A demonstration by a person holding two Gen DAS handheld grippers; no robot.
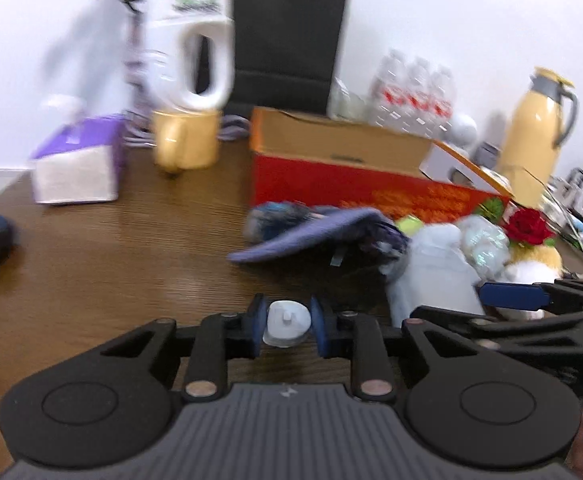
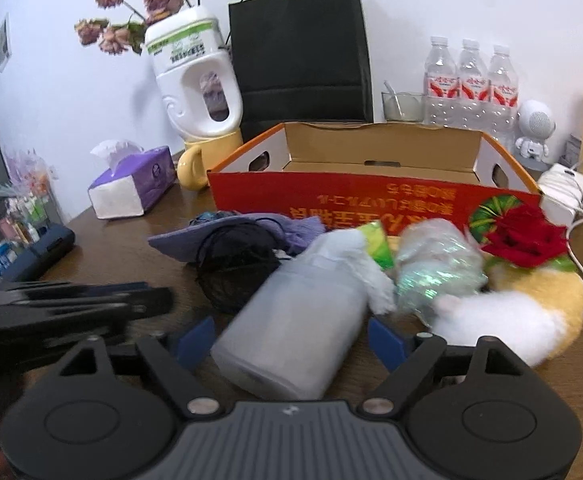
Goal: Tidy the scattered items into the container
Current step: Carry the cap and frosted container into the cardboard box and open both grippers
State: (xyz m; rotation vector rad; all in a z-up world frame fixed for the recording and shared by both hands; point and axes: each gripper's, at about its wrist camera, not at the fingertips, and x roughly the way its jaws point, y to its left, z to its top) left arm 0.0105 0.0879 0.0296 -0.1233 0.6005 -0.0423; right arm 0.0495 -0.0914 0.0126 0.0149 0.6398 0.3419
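My left gripper (image 1: 287, 326) is shut on a small white cap (image 1: 287, 320), low over the brown table (image 1: 111, 260). My right gripper (image 2: 291, 344) is open, and a frosted white bottle (image 2: 295, 320) lies on its side between the blue pads (image 2: 385, 344), a narrow gap on each side. Behind the bottle is a pile: a purple hat (image 2: 211, 236), a black netted thing (image 2: 235, 268), crumpled shiny plastic (image 2: 435, 264), a red rose (image 2: 523, 236) and a yellow-white plush (image 2: 523, 308). The open red cardboard box (image 2: 371, 200) stands just behind the pile.
A purple tissue box (image 2: 131, 188), a yellow mug (image 2: 203, 160) under a white jug of dried flowers (image 2: 195, 76), a black paper bag (image 2: 299, 52) and water bottles (image 2: 471, 80) line the back. A white charger with cables (image 2: 563, 188) lies right. A dark case (image 2: 39, 252) sits left.
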